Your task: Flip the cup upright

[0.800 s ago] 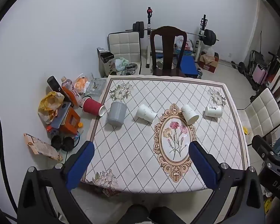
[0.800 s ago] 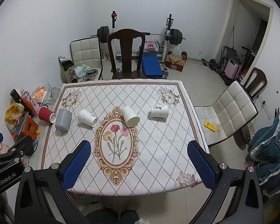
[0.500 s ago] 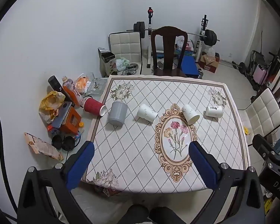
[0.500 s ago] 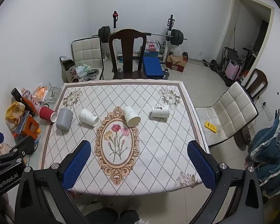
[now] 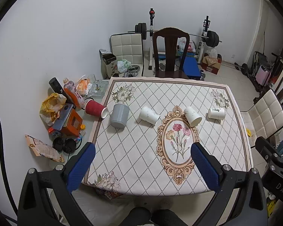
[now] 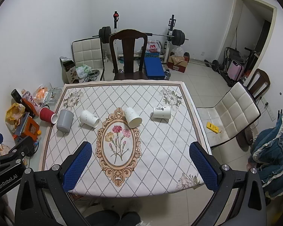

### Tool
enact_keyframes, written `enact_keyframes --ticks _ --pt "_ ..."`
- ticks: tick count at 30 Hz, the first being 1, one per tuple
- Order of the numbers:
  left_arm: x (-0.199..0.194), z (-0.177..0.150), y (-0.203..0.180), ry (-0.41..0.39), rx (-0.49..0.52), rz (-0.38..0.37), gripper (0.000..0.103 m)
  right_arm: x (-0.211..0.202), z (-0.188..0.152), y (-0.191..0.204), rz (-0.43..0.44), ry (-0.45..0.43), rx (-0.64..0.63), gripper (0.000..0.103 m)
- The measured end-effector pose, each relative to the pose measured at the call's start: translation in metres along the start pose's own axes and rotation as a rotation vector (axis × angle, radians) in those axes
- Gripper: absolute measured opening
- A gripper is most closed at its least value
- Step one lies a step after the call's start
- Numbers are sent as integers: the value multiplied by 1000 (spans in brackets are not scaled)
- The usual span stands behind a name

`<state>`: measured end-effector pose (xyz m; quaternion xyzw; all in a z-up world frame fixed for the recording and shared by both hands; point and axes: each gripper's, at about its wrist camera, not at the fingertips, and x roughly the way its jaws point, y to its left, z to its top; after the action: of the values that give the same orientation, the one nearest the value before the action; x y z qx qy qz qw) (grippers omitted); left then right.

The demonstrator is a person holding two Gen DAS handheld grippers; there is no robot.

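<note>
Several cups lie in a row across the table (image 5: 134,150). From left: a red paper cup (image 5: 94,108) on its side at the left edge, a grey cup (image 5: 120,115) that looks mouth-down, and three white cups on their sides (image 5: 149,114) (image 5: 192,116) (image 5: 216,113). In the right wrist view they are the red cup (image 6: 48,114), grey cup (image 6: 64,120) and white cups (image 6: 89,119) (image 6: 133,117) (image 6: 161,112). My left gripper (image 5: 143,154) and right gripper (image 6: 140,155) are open and empty, high above the table's near edge.
A dark wooden chair (image 5: 170,54) stands at the table's far side, a white padded chair (image 6: 234,113) to the right. Clutter of bags, bottles and boxes (image 5: 66,111) lies on the floor at the left. Weight equipment stands at the back wall.
Both views have shifted slightly; the table sits a little lower and closer in frame. The cups have not moved. Both grippers stay open.
</note>
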<state>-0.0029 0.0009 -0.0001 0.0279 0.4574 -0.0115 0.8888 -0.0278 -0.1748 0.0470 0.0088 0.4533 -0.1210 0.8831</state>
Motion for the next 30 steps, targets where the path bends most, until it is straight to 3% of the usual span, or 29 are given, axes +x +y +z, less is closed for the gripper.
enact_keyframes --ticks 30 --pt "-3 1 2 -4 0 -3 103 -9 3 -2 2 -6 -3 103"
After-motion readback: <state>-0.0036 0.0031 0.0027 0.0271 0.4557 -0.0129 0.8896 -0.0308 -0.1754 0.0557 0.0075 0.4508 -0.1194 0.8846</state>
